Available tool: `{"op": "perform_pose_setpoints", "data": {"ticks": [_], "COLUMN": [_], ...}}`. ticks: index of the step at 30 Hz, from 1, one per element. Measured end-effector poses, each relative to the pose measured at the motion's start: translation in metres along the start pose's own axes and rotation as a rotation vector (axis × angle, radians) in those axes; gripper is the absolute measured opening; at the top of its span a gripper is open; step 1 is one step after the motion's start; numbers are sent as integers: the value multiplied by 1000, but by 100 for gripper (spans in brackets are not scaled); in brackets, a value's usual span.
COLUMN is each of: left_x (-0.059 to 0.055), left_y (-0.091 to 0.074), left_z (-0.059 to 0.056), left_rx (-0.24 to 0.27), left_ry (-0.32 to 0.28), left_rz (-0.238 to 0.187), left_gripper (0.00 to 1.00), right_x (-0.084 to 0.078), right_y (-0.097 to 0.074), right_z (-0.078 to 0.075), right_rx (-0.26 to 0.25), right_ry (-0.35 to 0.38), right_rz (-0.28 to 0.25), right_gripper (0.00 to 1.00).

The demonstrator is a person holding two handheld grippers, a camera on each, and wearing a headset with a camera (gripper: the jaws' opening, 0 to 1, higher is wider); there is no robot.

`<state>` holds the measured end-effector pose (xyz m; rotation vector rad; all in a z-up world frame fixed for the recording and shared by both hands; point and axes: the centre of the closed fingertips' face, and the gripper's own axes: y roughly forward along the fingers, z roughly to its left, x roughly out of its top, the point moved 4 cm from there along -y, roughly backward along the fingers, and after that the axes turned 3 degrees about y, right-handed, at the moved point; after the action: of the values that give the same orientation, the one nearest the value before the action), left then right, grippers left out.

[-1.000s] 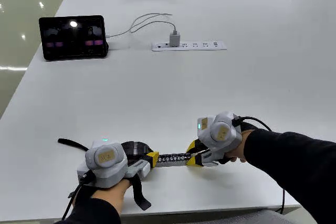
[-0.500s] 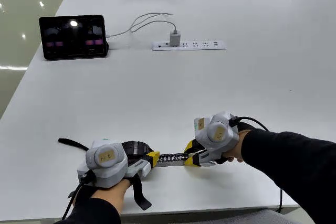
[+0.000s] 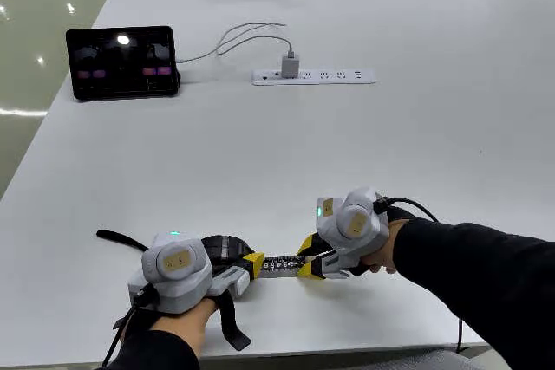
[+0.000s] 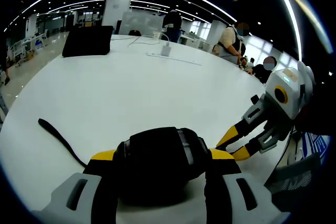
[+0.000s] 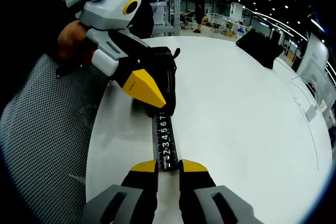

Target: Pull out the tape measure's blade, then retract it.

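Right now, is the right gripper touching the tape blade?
Touching. The right gripper view shows the right gripper with both fingers pinching the end of the blade.

Black tape measure (image 4: pixel 157 163); black, white-numbered blade (image 5: pixel 165 140)

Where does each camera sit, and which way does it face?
Head view: on the headset, looking down at the white table; sleeves, left gripper and right gripper show.
Left gripper view: on the left gripper, facing across the tape measure case it holds; own jaws below.
Right gripper view: on the right gripper, facing along the blade toward the left gripper; own jaws below.
Shared: each gripper view shows the other gripper.
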<state>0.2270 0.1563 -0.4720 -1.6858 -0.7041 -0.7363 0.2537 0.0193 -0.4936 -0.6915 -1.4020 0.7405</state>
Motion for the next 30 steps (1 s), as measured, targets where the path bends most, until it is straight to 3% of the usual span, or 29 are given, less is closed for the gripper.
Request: {"op": "perform_pose_setpoints", "data": {"ticks": [30], "left_x": [0], "left_y": [1], "left_z": [1], "left_rx": [-1], "left_ry": [-2], "left_rz": [2], "left_gripper": [61], "right_x": [18], "right_y": [11], "right_z": [5], "right_rx": [8], "right_ry": [-14], "right_rz": [-16], "right_gripper": [12]}}
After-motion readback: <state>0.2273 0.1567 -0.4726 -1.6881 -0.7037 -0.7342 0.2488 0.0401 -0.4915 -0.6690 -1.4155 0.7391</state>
